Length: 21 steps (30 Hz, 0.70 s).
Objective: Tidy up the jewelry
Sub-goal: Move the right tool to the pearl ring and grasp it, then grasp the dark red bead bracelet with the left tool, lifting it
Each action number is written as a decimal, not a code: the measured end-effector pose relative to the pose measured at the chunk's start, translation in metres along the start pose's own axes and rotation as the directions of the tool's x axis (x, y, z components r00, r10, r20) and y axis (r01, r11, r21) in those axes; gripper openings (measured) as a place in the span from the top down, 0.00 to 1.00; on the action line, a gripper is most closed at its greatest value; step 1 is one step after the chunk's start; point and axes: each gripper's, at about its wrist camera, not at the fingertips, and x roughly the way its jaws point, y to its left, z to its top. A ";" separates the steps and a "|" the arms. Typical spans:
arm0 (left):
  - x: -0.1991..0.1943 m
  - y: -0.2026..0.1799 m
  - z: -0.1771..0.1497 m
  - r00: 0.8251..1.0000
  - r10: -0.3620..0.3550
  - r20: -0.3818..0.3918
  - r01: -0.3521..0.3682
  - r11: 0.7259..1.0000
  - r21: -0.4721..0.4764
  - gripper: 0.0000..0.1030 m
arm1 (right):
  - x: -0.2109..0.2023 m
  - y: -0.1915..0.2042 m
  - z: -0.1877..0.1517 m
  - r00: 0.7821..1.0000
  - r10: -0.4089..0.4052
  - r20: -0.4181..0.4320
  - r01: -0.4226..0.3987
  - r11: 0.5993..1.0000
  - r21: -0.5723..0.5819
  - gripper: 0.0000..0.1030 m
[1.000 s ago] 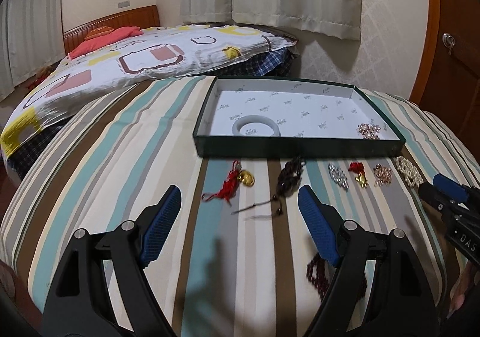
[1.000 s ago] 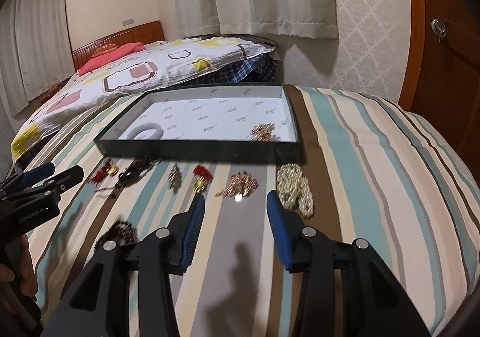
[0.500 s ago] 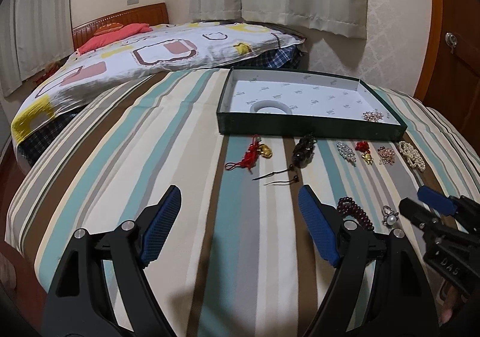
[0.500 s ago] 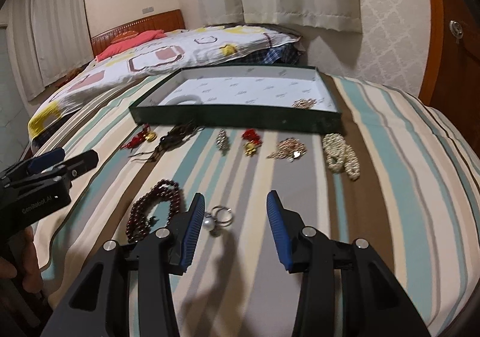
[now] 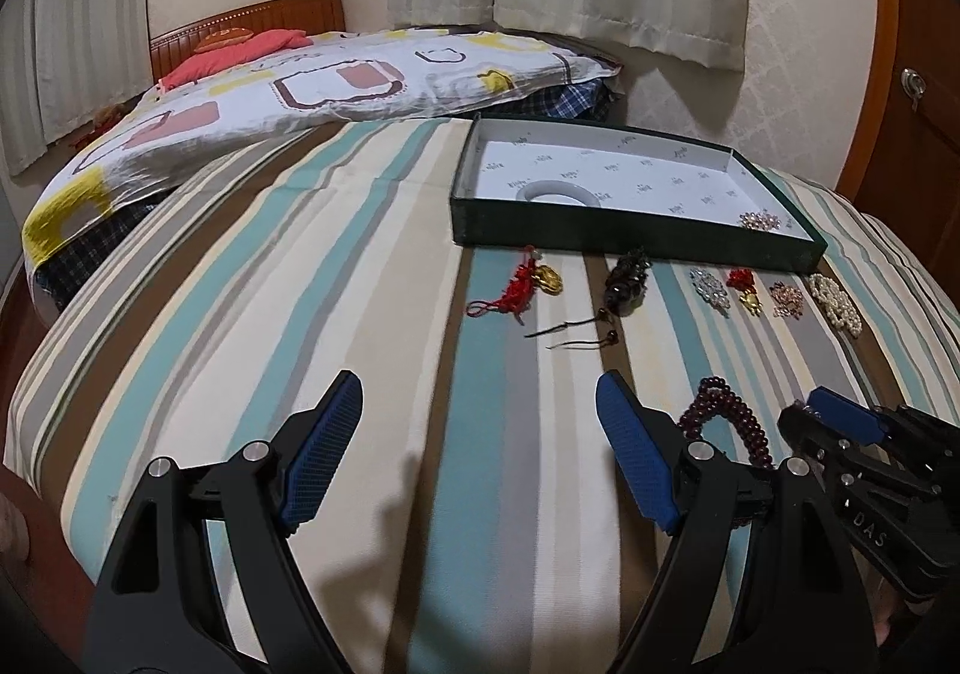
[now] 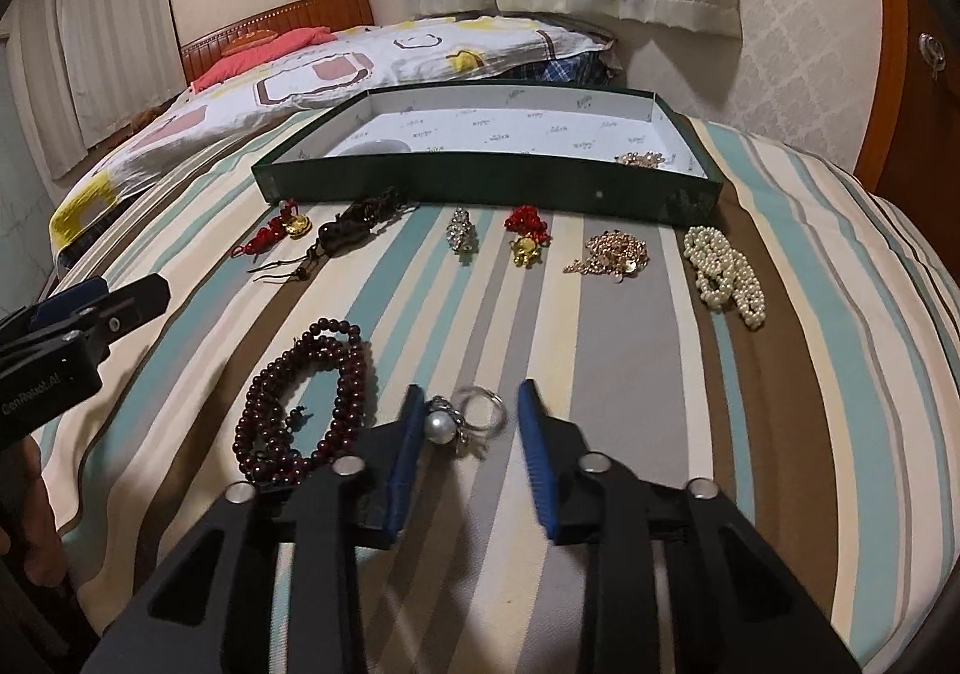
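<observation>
The left tool (image 5: pixel 477 404) hangs wide and empty over the striped bed (image 6: pixel 630 350). Near the bed's front edge, the right tool (image 6: pixel 468 404) is closing around the pearl ring (image 6: pixel 459 422), beside the dark red beads (image 6: pixel 306 404).

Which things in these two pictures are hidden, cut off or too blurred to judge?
- Bangle, right wrist view: the box wall hides most of it.
- Pearl ring, right wrist view: motion blur; the closing right tool is around it, contact unclear.
- Bead bracelet, left wrist view: both tools cover its near part.
- Right tool, left wrist view: cut off by the edge.
</observation>
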 end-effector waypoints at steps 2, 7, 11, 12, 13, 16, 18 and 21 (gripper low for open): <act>0.002 -0.007 -0.001 1.000 -0.010 -0.008 0.010 1.000 0.007 0.24 | -0.001 -0.002 0.000 1.000 0.000 0.001 0.000 1.000 0.001 0.73; 0.002 -0.026 -0.003 0.999 -0.048 -0.011 0.048 0.998 0.035 0.24 | -0.005 -0.012 -0.001 1.000 -0.010 0.007 0.010 1.000 0.020 0.73; 0.003 -0.044 -0.006 0.996 -0.083 -0.017 0.083 0.996 0.043 0.24 | -0.011 -0.026 -0.002 1.000 -0.021 0.018 0.020 0.999 0.046 0.73; 0.003 -0.048 -0.007 0.996 -0.091 -0.021 0.091 0.995 0.041 0.23 | -0.013 -0.030 -0.002 0.999 -0.024 0.022 0.023 0.998 0.056 0.73; 0.004 -0.053 -0.008 0.994 -0.105 -0.025 0.105 0.994 0.038 0.22 | -0.015 -0.034 -0.003 0.999 -0.026 0.026 0.024 0.998 0.065 0.73; 0.004 -0.065 -0.010 0.993 -0.117 -0.019 0.118 0.992 0.041 0.18 | -0.017 -0.044 -0.003 0.999 -0.029 0.032 0.026 0.996 0.090 0.73; 0.006 -0.073 -0.012 0.993 -0.120 -0.014 0.120 0.991 0.051 0.17 | -0.018 -0.049 -0.004 0.999 -0.030 0.037 0.026 0.994 0.105 0.73; 0.007 -0.082 -0.013 0.992 -0.122 -0.009 0.122 0.990 0.067 0.16 | -0.019 -0.054 -0.005 0.998 -0.034 0.044 0.028 0.993 0.119 0.73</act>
